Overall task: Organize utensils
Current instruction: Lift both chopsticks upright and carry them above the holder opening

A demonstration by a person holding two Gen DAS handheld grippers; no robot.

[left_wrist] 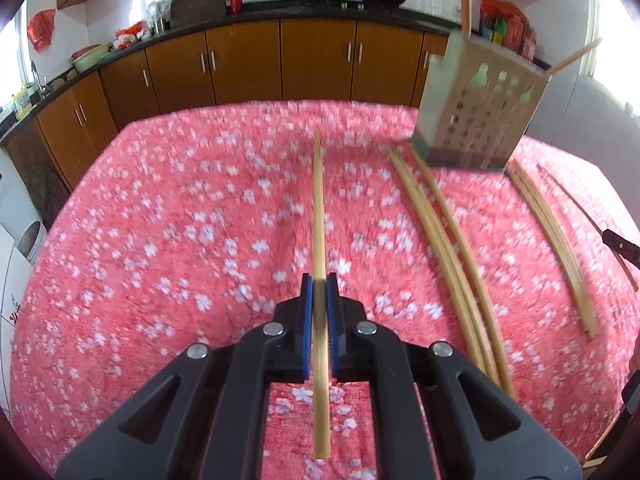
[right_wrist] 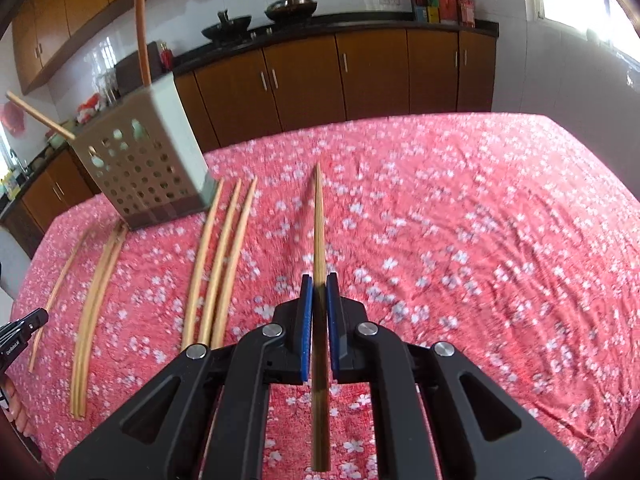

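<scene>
Blue-padded left gripper is clamped on one bamboo chopstick; the right gripper grips a second chopstick likewise, both lifted clear of the pink floral tablecloth. Loose chopsticks lie beside the perforated utensil holder, which already contains two. Judged light, stiff and smooth, each stick should be gripped mid-shaft to prevent pivoting.
</scene>
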